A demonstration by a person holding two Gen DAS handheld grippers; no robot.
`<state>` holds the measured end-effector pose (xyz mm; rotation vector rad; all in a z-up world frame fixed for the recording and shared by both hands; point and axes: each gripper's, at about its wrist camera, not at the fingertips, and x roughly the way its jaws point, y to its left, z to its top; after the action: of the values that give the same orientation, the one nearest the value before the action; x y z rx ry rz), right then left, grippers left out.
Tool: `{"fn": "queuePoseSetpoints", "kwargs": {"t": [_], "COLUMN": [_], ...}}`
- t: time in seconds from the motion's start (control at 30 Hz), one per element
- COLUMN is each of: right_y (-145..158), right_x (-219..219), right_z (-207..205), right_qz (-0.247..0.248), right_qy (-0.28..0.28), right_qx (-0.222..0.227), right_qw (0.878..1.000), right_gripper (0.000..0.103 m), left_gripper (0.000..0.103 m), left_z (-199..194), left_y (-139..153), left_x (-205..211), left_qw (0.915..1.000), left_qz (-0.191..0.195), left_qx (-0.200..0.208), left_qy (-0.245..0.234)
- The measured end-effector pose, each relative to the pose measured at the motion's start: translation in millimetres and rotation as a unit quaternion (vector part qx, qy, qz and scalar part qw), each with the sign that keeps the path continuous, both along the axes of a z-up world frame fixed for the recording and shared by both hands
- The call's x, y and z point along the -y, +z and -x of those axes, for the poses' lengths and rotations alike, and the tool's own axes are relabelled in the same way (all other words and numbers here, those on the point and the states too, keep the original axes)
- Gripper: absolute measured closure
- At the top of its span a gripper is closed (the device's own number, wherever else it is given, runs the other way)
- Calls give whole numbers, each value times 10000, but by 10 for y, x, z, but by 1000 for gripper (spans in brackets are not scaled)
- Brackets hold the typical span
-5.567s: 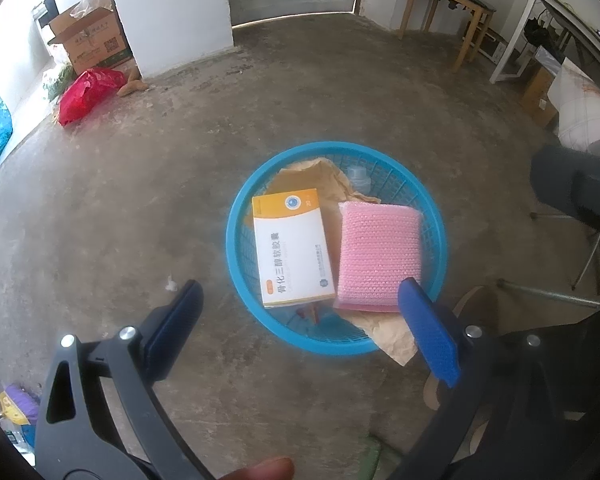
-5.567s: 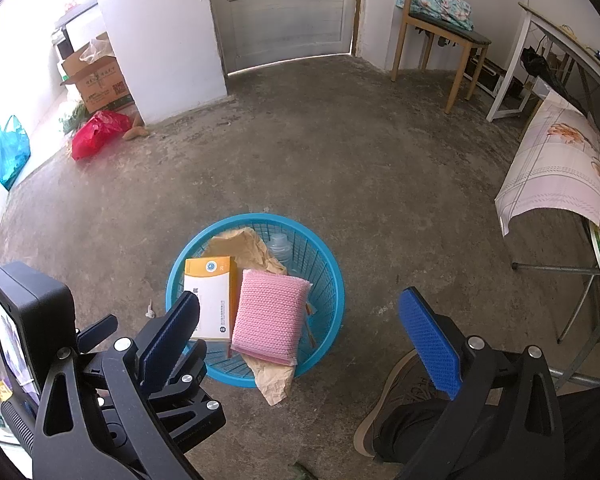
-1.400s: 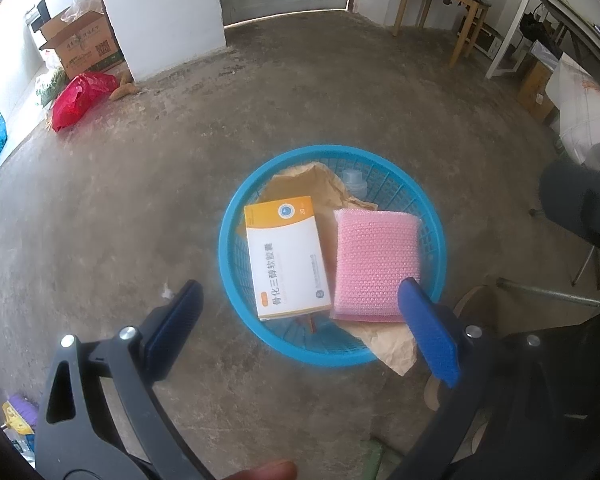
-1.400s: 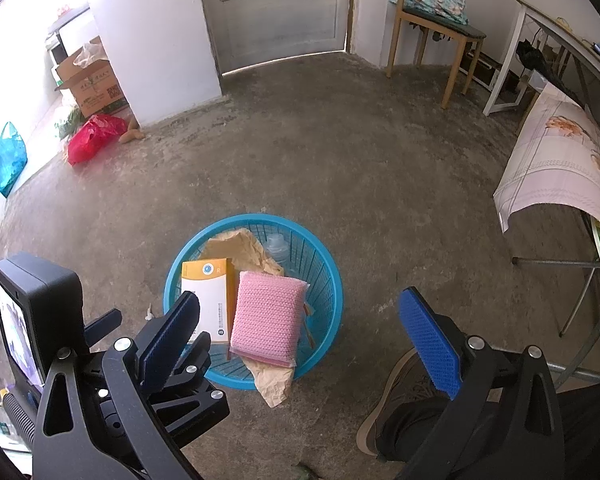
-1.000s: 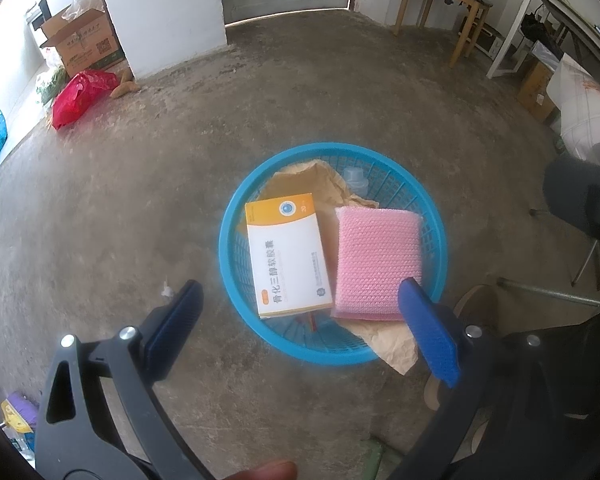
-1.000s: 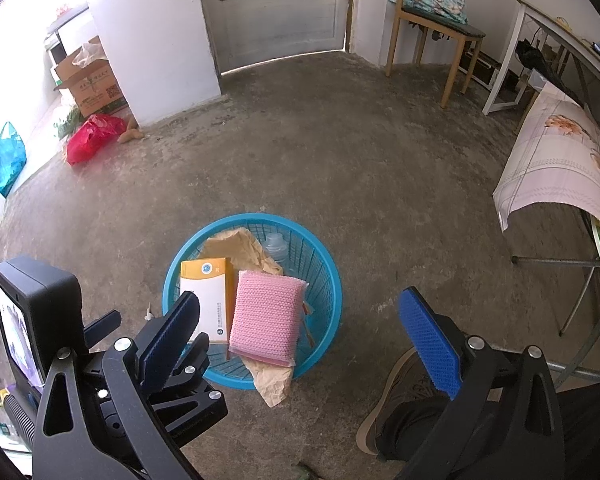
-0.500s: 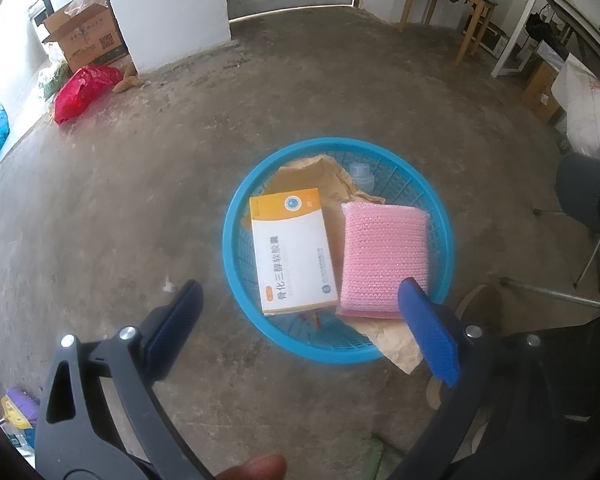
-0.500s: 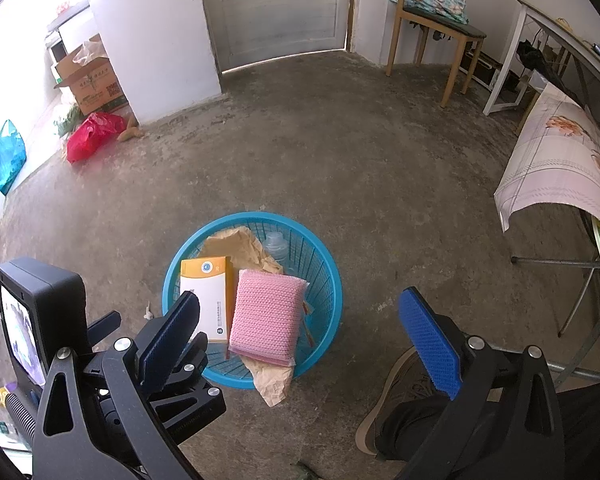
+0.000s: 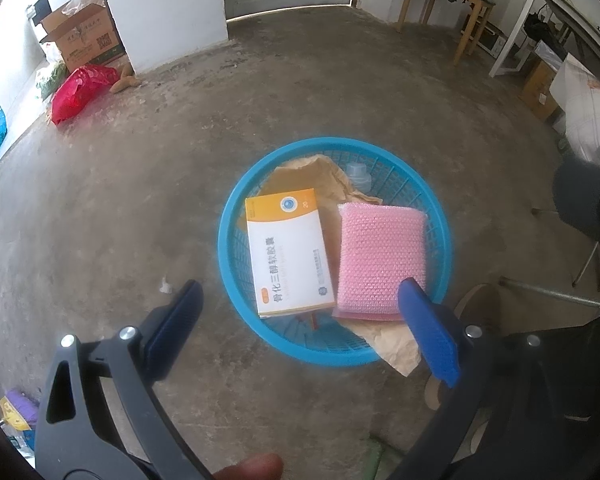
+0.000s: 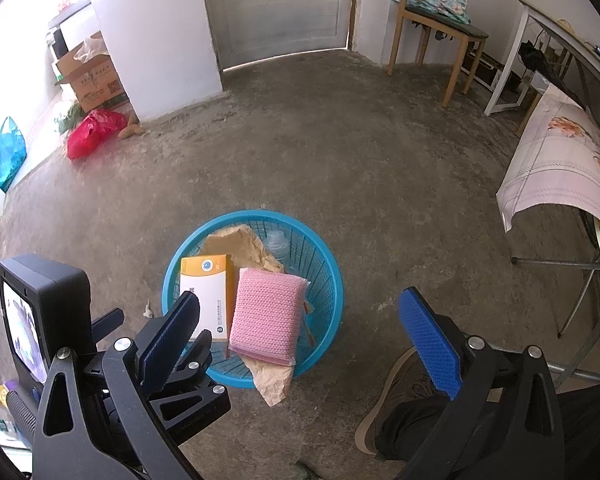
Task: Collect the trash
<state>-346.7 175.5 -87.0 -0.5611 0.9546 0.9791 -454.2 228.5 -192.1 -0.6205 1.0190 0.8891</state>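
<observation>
Both the left gripper (image 9: 296, 332) and right gripper (image 10: 300, 344) are being held wide and empty above a blue basket (image 9: 236, 268) already filled with a medicine box (image 9: 288, 258), pink sponge (image 9: 382, 258) and brown paper (image 9: 312, 172), while a white scrap (image 9: 165, 287) at its 9 o'clock is lying uncollected.

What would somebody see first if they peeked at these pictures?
The bright blue basket on the grey concrete floor, in the middle of the room. Inside it lie a pink bubble-wrap pouch and a white-and-orange box, side by side on crumpled brown paper. A red bag sits far off by the wall.
</observation>
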Motion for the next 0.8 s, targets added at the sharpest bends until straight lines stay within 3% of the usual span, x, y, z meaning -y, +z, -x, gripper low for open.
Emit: {"fn": "queuePoseSetpoints", "kwargs": {"t": [0.8], "right_y": [-34], "right_x": [7], "right_z": [17], "right_qz": [29], "right_qy": [45], "right_qx": [20], "right_qw": [10000], "right_gripper": [6], "left_gripper": [9], "left_z": [-28], "left_y": [-47], "left_x": [-3], "left_qw": [10000], "left_qz": [-82], "left_qx": [10], "left_qy": [9]}}
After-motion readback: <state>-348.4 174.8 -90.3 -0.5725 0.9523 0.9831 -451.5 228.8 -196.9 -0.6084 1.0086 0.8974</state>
